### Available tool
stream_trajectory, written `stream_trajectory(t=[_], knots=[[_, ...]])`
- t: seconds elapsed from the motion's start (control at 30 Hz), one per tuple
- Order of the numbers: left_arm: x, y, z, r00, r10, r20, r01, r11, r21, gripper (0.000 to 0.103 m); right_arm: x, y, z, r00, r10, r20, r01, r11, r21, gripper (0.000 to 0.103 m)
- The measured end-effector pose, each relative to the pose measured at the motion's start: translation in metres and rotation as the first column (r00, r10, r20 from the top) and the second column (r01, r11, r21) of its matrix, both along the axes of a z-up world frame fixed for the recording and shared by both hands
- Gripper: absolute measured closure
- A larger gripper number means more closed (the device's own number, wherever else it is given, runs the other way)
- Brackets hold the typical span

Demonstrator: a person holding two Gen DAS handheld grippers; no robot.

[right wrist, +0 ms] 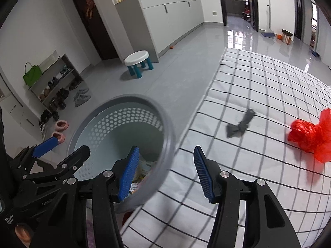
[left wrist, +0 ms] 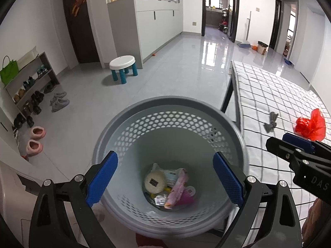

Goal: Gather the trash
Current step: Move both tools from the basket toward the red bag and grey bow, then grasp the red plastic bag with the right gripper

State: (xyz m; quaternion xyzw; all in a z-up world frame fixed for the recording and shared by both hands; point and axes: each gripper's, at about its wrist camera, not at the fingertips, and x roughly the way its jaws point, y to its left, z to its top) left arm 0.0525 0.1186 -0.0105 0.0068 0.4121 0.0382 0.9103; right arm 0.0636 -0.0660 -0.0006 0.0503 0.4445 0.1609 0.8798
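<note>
The letters "DAS" are being shown in part on the right gripper (left wrist: 289, 144) body in the left wrist view; other print, on a round lid's dark label and on packets in the bin (left wrist: 169, 107), is too small to be read; the bin is being seen as a grey, round basket with a perforated wall, standing just beside the checked bed (right wrist: 258, 95), with wrappers (left wrist: 178, 188) and the lid (left wrist: 155, 181) lying at its bottom; a crumpled red bag (right wrist: 310, 136) and a knotted grey scrap (right wrist: 241, 125) are lying on the bed, apart from each other; the left gripper (left wrist: 165, 181) is being held wide open over the bin, nothing gripped; the right gripper (right wrist: 164, 173) is being held wide open across the bin's rim and bed edge, nothing held.
</note>
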Motion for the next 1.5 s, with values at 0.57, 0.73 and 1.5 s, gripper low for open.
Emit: stream_trajectory(t=[0.57,0.73,1.5], knots=[[0.015,-0.102,0.011,0.987,-0.163,0.01,0.163,0.986,-0.029,0.01,-0.006,-0.105,0.015,0.981,-0.193,0.028,0.192,0.981,0.034,0.05],[0.027,-0.13,0.007,0.979,-0.206,0.004,0.206,0.978,-0.037,0.01,-0.01,-0.14,0.018,0.962,-0.269,0.035,0.268,0.963,0.038,0.05],[0.082,-0.199,-0.016,0.955,-0.295,-0.001,0.295,0.955,0.015,0.01,0.009,-0.241,0.012,0.875,-0.483,0.042,0.483,0.875,-0.006,0.05]])
